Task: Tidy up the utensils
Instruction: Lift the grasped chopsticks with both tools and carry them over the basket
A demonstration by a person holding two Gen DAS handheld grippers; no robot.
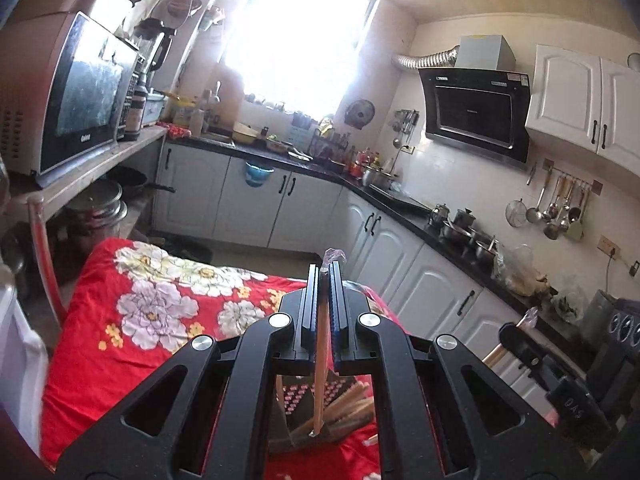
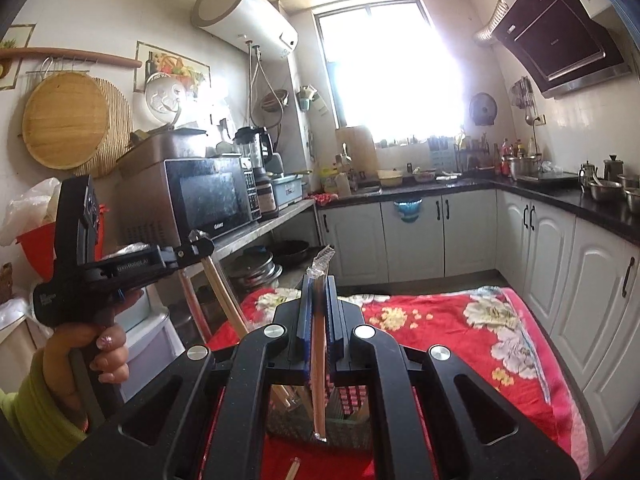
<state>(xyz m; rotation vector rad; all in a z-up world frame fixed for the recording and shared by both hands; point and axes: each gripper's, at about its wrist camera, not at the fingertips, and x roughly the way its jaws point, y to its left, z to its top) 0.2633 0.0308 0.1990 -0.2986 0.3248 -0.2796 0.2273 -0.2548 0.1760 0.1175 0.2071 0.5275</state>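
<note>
Left tongs (image 1: 325, 280) and right tongs (image 2: 318, 294), each pinching 1 plastic-wrapped chopstick pair (image 1: 320, 360) (image 2: 318, 360) above the patterned box (image 1: 298, 396); microwave (image 2: 212, 196) beyond reads "Galanz".

The left black matte two-finger gripper (image 1: 325, 280) has flat upright fingers (image 1: 311, 300) lined with ribbed blue pads, joined to angular link arms with triangular cut-outs. Four round silver screw heads (image 1: 280, 321) cap the pivots. The right black matte two-finger gripper (image 2: 319, 292) is built the same, blue ribbing along its inner faces. From the right wrist view the left unit shows a pistol-style handle, small white lettering on its side, and a hand (image 2: 92, 356) with painted nails beneath a yellow-green sleeve (image 2: 36, 412).
</note>
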